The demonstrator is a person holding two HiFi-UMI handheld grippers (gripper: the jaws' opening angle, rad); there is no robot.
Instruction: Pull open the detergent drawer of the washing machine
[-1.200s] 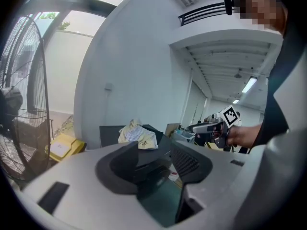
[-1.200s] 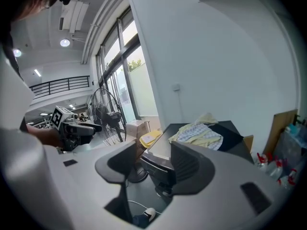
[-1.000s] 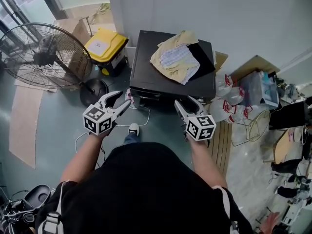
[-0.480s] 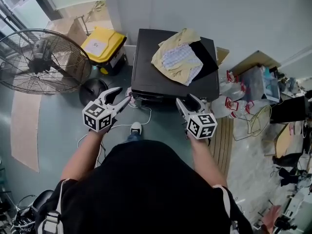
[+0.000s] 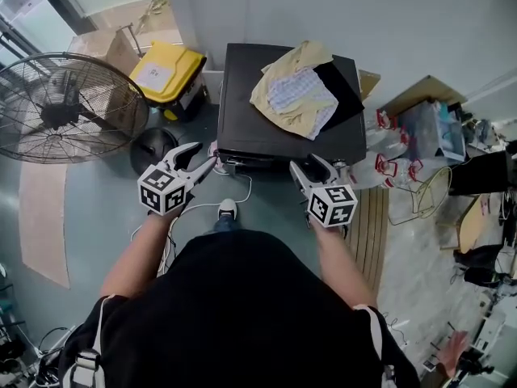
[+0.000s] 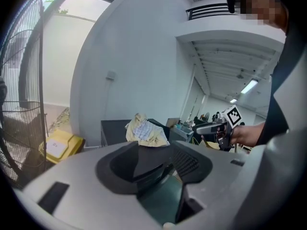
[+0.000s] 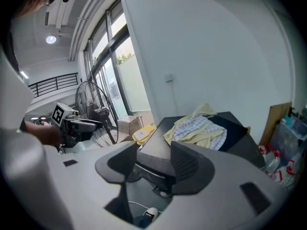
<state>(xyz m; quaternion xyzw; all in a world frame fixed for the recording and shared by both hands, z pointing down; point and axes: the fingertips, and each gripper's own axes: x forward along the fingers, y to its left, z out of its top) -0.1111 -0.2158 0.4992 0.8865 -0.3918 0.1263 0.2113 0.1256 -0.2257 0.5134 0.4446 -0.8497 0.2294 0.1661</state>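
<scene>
The black washing machine (image 5: pixel 242 111) stands against the wall with a heap of yellow and checked clothes (image 5: pixel 295 95) on its lid. Its front top edge (image 5: pixel 242 162) shows only as a thin strip, and I cannot make out the detergent drawer there. My left gripper (image 5: pixel 203 155) is open at the machine's front left corner, holding nothing. My right gripper (image 5: pixel 308 166) is open just short of the front right edge, also with nothing in it. In the right gripper view the machine's front panel (image 7: pixel 156 169) lies between the open jaws. The left gripper view shows the machine (image 6: pixel 112 131) beyond its jaws.
A large floor fan (image 5: pixel 69 107) stands to the left, with a yellow-lidded bin (image 5: pixel 168 71) behind it. Plastic bags and bottles (image 5: pixel 396 156) crowd the machine's right side. A white cable (image 5: pixel 238 196) and the person's shoe (image 5: pixel 227 210) are on the floor in front.
Both grippers have edged slightly closer to the machine's front and stayed open. The head view has shifted a little.
</scene>
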